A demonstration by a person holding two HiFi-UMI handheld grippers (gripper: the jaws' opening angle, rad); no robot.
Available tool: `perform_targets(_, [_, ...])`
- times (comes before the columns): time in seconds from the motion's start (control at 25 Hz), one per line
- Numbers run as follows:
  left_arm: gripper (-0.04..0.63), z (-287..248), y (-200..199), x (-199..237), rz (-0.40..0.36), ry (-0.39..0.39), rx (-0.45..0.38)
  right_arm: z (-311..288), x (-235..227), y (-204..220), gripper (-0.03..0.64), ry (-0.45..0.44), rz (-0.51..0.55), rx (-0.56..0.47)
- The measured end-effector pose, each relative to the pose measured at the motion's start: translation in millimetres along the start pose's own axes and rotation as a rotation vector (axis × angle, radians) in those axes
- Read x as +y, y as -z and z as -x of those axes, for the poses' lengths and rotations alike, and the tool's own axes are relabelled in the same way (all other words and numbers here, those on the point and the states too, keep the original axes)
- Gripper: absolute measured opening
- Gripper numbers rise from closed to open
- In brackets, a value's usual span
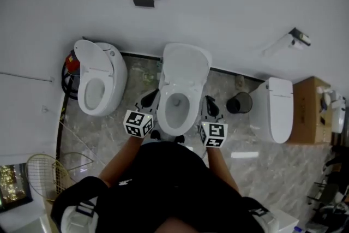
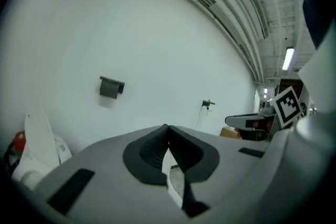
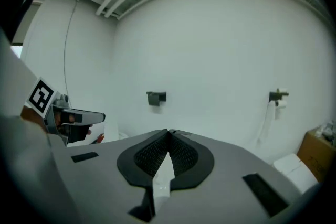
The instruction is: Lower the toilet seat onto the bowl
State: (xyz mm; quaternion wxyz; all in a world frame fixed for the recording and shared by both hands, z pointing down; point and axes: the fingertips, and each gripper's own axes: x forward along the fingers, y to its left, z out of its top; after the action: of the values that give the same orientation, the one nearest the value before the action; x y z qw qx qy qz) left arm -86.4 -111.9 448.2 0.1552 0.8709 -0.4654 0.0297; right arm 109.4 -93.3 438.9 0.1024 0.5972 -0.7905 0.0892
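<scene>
White toilet seat (image 1: 190,112) between left gripper (image 1: 154,93), right gripper (image 1: 209,100) — touching neither.

Middle toilet (image 1: 177,101) at your 12 o'clock; second toilet (image 1: 98,84) at 10; bin (image 1: 240,103) at 1; third toilet (image 1: 278,109), then box (image 1: 308,112), at 2 o'clock

Right tool (image 3: 168,134), jaws together, faces white wall (image 3: 220,50).

No words or numbers are legible. Square black-and-white markers cover the left gripper's cube (image 1: 138,123) and the right gripper's cube (image 1: 213,134). The cardboard box (image 1: 308,109) perhaps bears print, too small to read.
</scene>
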Motion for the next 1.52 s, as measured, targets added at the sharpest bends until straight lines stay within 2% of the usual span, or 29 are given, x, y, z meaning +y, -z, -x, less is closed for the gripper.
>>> perform_targets(0.2, [0.008, 47, -100, -21, -0.128, -0.044, -0.227, 50, 9, -100, 0.018, 0.078, 0.029, -0.270])
perform_targets(0.28, [0.008, 63, -125, -24, -0.163, -0.072, -0.275, 70, 12, -124, 0.018, 0.106, 0.050, -0.347])
perform_targets(0.4, [0.008, 79, -142, -23, -0.205, -0.125, -0.306, 93, 9, -142, 0.018, 0.155, 0.077, -0.413])
perform_targets(0.52, [0.008, 85, -141, -20, -0.244, -0.154, -0.303, 102, 0, -138, 0.018, 0.189, 0.090, -0.427])
perform_targets(0.76, [0.008, 80, -136, -22, -0.246, -0.136, -0.293, 96, -12, -121, 0.017, 0.241, 0.114, -0.373])
perform_targets(1.04, [0.008, 78, -139, -29, -0.233, -0.126, -0.281, 96, -1, -133, 0.017, 0.230, 0.101, -0.382])
perform_targets(1.16, [0.008, 79, -139, -25, -0.231, -0.146, -0.261, 97, 1, -133, 0.017, 0.227, 0.092, -0.395])
perform_targets(1.52, [0.008, 80, -139, -26, -0.245, -0.145, -0.283, 99, 5, -140, 0.017, 0.227, 0.081, -0.416])
